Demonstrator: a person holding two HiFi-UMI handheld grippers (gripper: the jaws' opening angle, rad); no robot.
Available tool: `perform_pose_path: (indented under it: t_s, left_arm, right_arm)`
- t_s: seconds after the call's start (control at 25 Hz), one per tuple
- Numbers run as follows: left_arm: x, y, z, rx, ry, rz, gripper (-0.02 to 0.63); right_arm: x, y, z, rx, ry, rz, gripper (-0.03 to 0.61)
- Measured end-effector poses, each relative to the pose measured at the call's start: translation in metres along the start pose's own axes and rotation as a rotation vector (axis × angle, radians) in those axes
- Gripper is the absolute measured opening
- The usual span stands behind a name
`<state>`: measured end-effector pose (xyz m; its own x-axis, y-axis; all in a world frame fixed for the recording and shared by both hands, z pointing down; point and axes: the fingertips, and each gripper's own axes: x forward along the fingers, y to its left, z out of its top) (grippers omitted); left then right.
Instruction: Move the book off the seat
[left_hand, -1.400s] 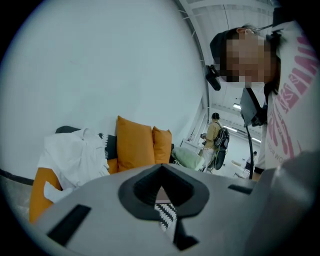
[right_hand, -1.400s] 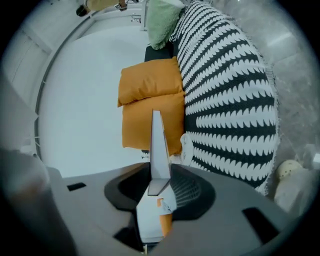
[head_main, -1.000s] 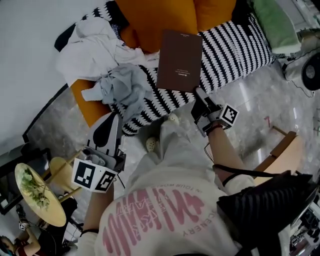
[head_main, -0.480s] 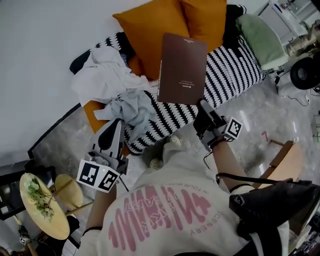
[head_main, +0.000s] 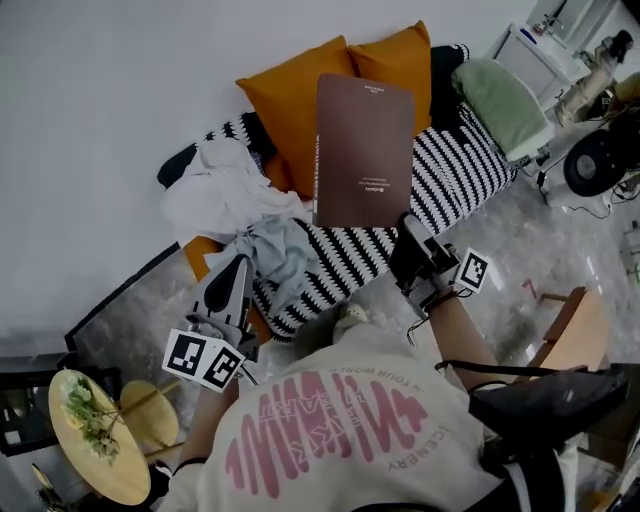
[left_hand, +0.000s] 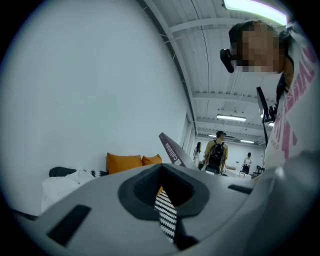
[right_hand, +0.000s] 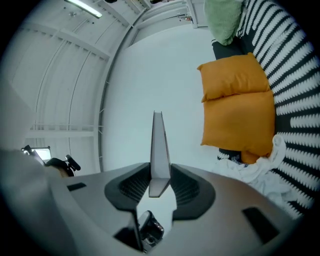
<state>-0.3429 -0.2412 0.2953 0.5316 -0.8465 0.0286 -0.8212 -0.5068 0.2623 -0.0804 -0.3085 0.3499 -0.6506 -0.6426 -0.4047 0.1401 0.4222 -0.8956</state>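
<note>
So, the count: one brown book (head_main: 362, 150), two tools, two orange pillows (head_main: 290, 100), one green cushion (head_main: 500, 95), and two bundles of clothing, a white one (head_main: 215, 195) and a grey one (head_main: 275, 250). The book sat upper centre of the head view, standing up on its lower edge with the cover facing the camera, overlapping both pillows. The right tool (head_main: 406, 226) was clenched on that bottom edge, and in its own view you could see the book edge-on, pinched between the ribbed pads with the white wall behind it. From the left tool's view the book hung tilted in the air above the seat (head_main: 460, 170) and wasn't touching it. The left tool (head_main: 238, 262) was lower left, its jaws closed up with nothing in them; only a sliver of the striped cover showed through the slit. As for what held what, the black-and-white striped seat carried the two pillows against the wall at the top, the green cushion at its upper right end, and the white and grey clothes heaped at its left end. A small round surface (head_main: 110, 470) in the bottom left corner had some leafy green sprigs lying on it. There were also three people (left_hand: 216, 152) way off in the background of the left tool's view.
</note>
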Motion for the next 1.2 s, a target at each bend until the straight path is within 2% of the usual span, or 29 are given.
perform_pose_path:
  t_s: [0.24,0.52,0.72,0.92,1.2]
  left_arm:
    - [-0.005,-0.001,0.019,-0.016,-0.046,-0.053,0.008]
    - [-0.013,-0.012,0.025,0.015,-0.043,-0.116,0.008]
    - [-0.018,-0.025,0.022,0.073,-0.040,-0.155,0.008]
    - [-0.019,-0.044,0.041,0.002,-0.103,-0.270,0.008]
    - [-0.021,-0.061,0.051,-0.005,-0.125,-0.328,0.008]
  right_arm:
    - [0.002,0.040,-0.012,-0.010,-0.016,0.082,0.141]
    - [-0.016,0.071,-0.036,-0.032,-0.032,0.136,0.141]
    - [-0.035,0.085,-0.049,-0.053,-0.054,0.158,0.141]
    - [-0.047,0.100,-0.049,-0.062,-0.101,0.184,0.141]
    - [-0.068,0.114,-0.049,-0.080,-0.164,0.215,0.141]
